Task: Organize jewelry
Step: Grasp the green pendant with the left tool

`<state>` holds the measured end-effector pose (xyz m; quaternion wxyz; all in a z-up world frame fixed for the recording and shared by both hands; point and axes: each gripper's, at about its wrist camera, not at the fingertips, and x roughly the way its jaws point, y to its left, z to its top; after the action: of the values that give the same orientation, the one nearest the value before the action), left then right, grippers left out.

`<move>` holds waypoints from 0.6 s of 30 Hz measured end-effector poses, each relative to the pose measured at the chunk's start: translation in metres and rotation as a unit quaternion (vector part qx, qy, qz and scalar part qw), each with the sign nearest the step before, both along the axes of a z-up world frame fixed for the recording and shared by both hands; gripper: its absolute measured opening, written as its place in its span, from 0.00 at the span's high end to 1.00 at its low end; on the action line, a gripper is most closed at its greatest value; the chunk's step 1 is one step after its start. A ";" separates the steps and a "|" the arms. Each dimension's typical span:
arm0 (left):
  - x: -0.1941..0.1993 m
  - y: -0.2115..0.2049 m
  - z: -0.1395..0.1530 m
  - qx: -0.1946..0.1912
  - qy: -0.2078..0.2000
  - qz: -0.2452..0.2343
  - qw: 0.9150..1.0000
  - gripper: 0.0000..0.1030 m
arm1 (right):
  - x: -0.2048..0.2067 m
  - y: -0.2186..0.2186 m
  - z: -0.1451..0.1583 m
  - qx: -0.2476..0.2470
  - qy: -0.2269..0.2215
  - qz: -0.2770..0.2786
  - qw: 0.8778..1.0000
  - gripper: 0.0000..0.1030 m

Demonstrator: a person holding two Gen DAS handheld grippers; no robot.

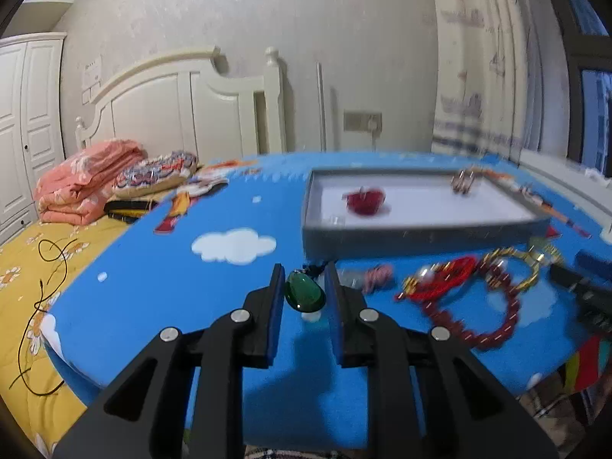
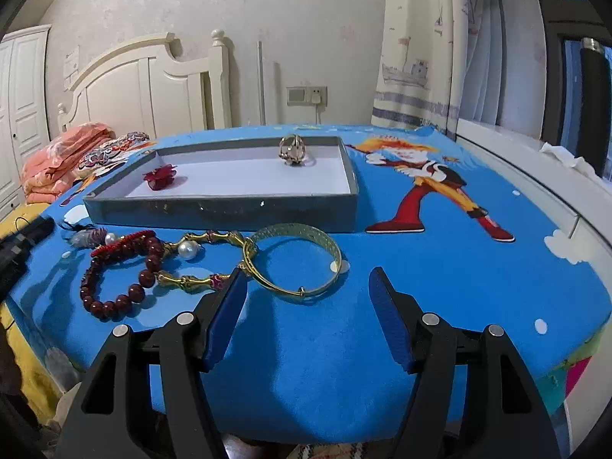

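Note:
In the left wrist view my left gripper is shut on a green oval pendant, its dark cord trailing toward the grey tray. A red flower piece and a gold ring ornament lie in the tray. My right gripper stands open just above the blue cloth. A gold bangle lies partly between its fingertips, untouched. Left of the bangle lie a gold bracelet with pearls, a dark red bead bracelet and a red cord bracelet.
The table wears a blue cartoon cloth with rounded edges. To the left is a bed with a folded pink quilt, a patterned pillow and a black cable. A windowsill and curtain stand at the right.

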<state>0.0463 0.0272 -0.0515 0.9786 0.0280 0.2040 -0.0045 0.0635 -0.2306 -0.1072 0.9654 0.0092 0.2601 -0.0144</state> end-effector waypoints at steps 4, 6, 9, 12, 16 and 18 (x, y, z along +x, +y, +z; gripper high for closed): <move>-0.011 -0.006 0.013 -0.002 -0.028 -0.020 0.999 0.80 | 0.005 0.002 -0.001 -0.001 -0.002 0.004 1.000 0.36; -0.013 -0.013 0.014 0.008 -0.032 -0.032 0.999 0.80 | 0.007 0.002 0.000 0.001 -0.001 0.008 1.000 0.36; -0.017 -0.019 0.021 0.000 -0.044 -0.048 0.998 0.80 | 0.009 0.002 -0.001 0.002 -0.004 0.010 1.000 0.36; -0.017 -0.027 0.024 0.008 -0.048 -0.063 0.997 0.80 | 0.013 0.002 -0.001 -0.001 -0.006 0.011 1.000 0.36; -0.009 -0.030 0.011 0.004 -0.013 -0.070 0.997 0.80 | 0.018 0.002 -0.001 -0.002 -0.005 0.012 1.000 0.33; -0.007 -0.029 0.006 0.004 -0.001 -0.071 0.997 0.80 | 0.017 0.002 0.000 0.000 -0.006 0.013 1.000 0.33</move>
<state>0.0393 -0.0015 -0.0459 0.9758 0.0463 0.2006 -0.0734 0.0803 -0.2288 -0.1071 0.9670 0.0064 0.2547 -0.0019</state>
